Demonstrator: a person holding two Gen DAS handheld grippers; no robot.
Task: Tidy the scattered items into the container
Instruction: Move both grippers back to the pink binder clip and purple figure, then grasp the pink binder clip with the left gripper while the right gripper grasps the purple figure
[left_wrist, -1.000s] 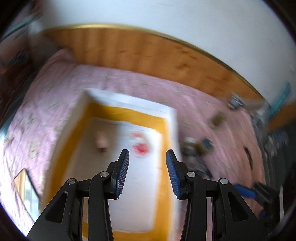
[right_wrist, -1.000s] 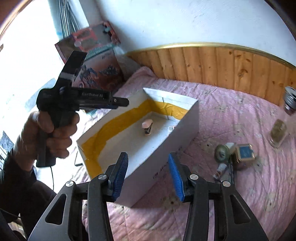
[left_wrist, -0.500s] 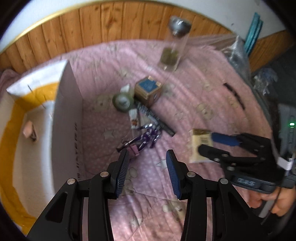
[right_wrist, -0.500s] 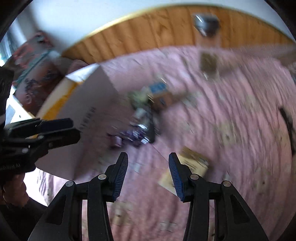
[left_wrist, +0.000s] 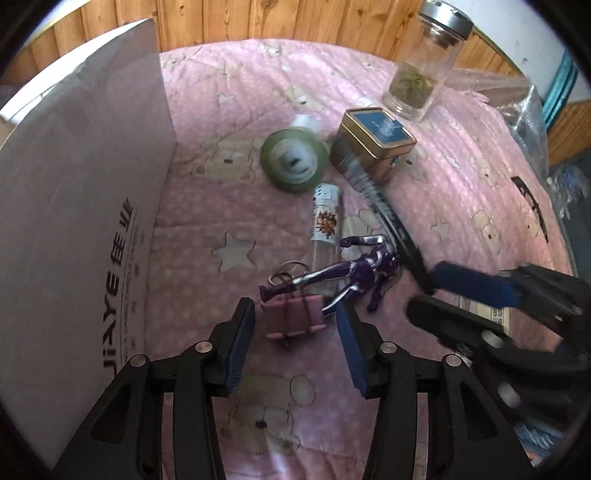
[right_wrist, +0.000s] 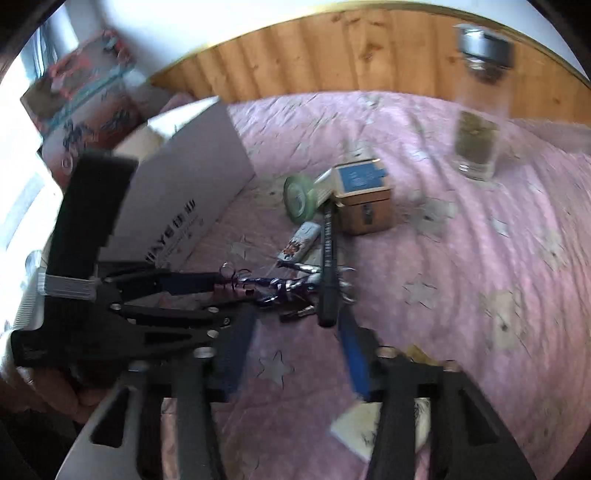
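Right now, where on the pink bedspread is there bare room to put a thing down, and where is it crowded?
Free: the strip between the white box and the green tape roll, and the bedspread between the wood wall and that roll. Crowded: the cluster of tin, lighter, black pen, purple tool and pink binder clip.

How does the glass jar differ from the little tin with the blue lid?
The glass jar is tall, round and see-through, with green-brown bits at its bottom; the tin is low, boxy and opaque gold. The jar has a silver cap, the tin a blue lid. The jar stands alone; a black pen leans on the tin. Both sit upright and closed on the pink cover.
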